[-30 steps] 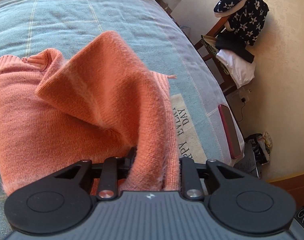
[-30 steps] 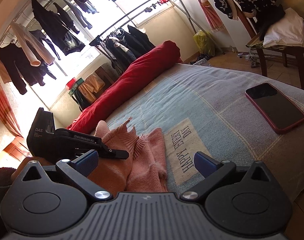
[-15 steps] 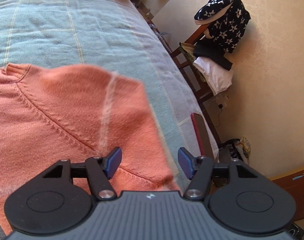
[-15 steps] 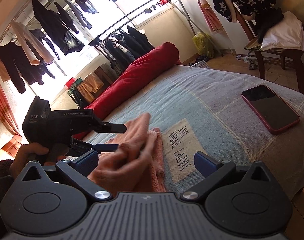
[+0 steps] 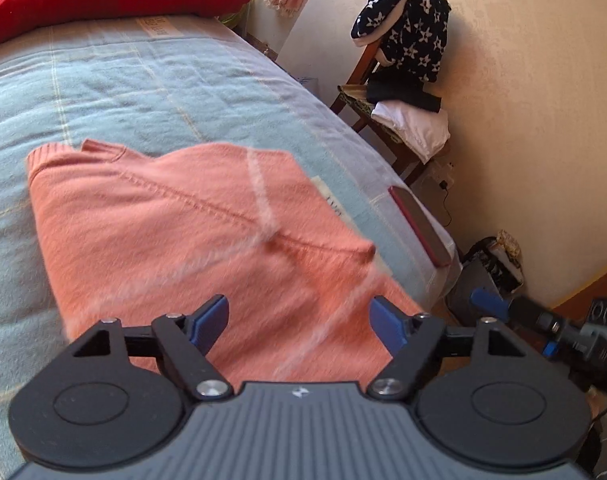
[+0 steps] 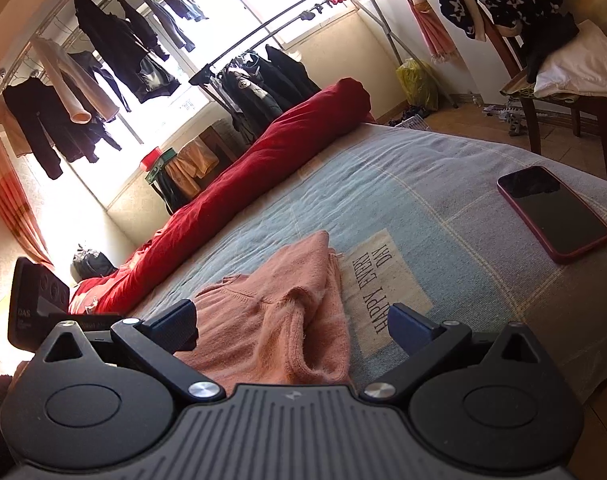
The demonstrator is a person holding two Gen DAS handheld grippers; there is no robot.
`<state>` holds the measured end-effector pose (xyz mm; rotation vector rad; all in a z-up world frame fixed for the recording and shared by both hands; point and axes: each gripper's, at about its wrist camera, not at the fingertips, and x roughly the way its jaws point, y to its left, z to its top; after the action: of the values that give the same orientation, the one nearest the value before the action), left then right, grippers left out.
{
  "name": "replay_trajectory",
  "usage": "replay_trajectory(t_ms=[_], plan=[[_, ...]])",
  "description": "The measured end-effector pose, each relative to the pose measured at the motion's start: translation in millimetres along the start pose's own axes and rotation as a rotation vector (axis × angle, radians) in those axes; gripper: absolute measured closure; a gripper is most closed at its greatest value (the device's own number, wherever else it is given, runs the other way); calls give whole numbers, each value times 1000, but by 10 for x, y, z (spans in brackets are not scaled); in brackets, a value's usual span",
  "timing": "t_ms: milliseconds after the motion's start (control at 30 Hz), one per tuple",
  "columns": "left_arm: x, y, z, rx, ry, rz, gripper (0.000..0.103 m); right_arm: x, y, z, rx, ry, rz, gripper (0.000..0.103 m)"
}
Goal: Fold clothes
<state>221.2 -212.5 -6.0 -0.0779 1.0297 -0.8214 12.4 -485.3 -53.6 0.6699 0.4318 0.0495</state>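
Observation:
A salmon-pink knitted sweater lies folded on the light blue bed cover, near the bed's right edge. My left gripper hovers just above its near part, jaws opening, blue pads apart and nothing pinched between them. In the right wrist view the same sweater is a rumpled heap beside a "HAPPY EVERY DAY" label. My right gripper stands open over the heap's near edge, holding nothing. The left gripper's body shows at the far left.
A red-cased phone lies on the bed near its corner, also the phone by the edge. A red rolled quilt runs along the far side. A wooden chair piled with clothes stands by the wall. Garment racks line the window.
My left gripper let go of the raised sweater fold, which dropped flat onto the rest. The jaws spread apart and the gripper drew back toward the near edge. The right gripper stayed put.

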Motion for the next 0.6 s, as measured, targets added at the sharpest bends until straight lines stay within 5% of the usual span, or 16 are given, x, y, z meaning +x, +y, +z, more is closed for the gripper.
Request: replay_trajectory(t_ms=[267, 600], plan=[[-218, 336, -287, -74, -50, -61, 25, 33, 164, -36, -37, 41, 38, 0], [-165, 220, 333, 106, -153, 178, 21, 612, 862, -313, -250, 240, 252, 0]])
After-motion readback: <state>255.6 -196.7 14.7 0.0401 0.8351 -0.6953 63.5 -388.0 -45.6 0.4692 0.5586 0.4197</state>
